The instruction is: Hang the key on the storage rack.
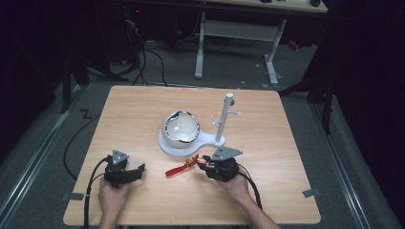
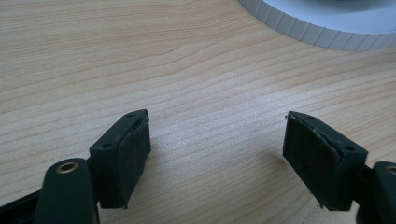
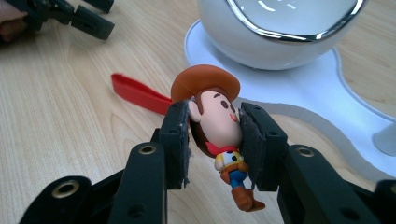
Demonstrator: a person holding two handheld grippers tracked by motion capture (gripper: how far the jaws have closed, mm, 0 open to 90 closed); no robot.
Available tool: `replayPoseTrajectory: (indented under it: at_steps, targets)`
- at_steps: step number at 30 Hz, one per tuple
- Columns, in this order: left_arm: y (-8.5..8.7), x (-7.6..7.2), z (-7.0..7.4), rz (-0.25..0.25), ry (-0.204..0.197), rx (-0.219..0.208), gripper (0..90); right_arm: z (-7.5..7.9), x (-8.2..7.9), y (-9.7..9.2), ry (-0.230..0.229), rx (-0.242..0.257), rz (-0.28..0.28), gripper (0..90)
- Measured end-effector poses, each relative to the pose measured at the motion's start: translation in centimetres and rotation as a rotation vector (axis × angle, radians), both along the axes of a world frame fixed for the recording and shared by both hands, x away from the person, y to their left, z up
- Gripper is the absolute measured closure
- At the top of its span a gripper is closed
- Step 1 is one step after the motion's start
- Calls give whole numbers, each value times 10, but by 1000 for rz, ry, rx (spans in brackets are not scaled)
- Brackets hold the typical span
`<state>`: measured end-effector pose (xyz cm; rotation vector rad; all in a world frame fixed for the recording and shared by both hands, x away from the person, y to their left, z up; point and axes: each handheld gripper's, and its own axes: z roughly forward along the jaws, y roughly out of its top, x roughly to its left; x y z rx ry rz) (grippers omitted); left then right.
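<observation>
My right gripper [image 1: 204, 162] [image 3: 215, 140] is shut on the head of a small cowboy figurine [image 3: 215, 119] with a brown hat, held a little above the table. A red strap [image 1: 179, 169] [image 3: 136, 93] trails from the figurine toward the left. My left gripper [image 1: 137, 171] [image 2: 217, 158] rests low over the bare wood at the front left, jaws open with nothing between them. Beyond the figurine stands a white globe with a chrome-rimmed opening [image 1: 180, 129] [image 3: 280, 28] on a flat white base [image 1: 206, 139] [image 3: 317, 88].
A white post with short pegs [image 1: 224, 119] rises from the right end of the base. The ribbed edge of the base [image 2: 322, 28] lies ahead of the left gripper. The wooden table [image 1: 143, 109] ends close behind the hands.
</observation>
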<state>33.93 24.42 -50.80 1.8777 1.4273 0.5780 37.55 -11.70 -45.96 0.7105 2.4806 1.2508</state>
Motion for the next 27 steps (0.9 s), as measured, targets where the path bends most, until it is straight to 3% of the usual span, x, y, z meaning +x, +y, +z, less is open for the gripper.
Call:
replayPoseTrajectory:
  at_steps: [27]
  targets:
    - [0,0,0,0,0,1,238,42,-5,-59,-62,145,-87,653]
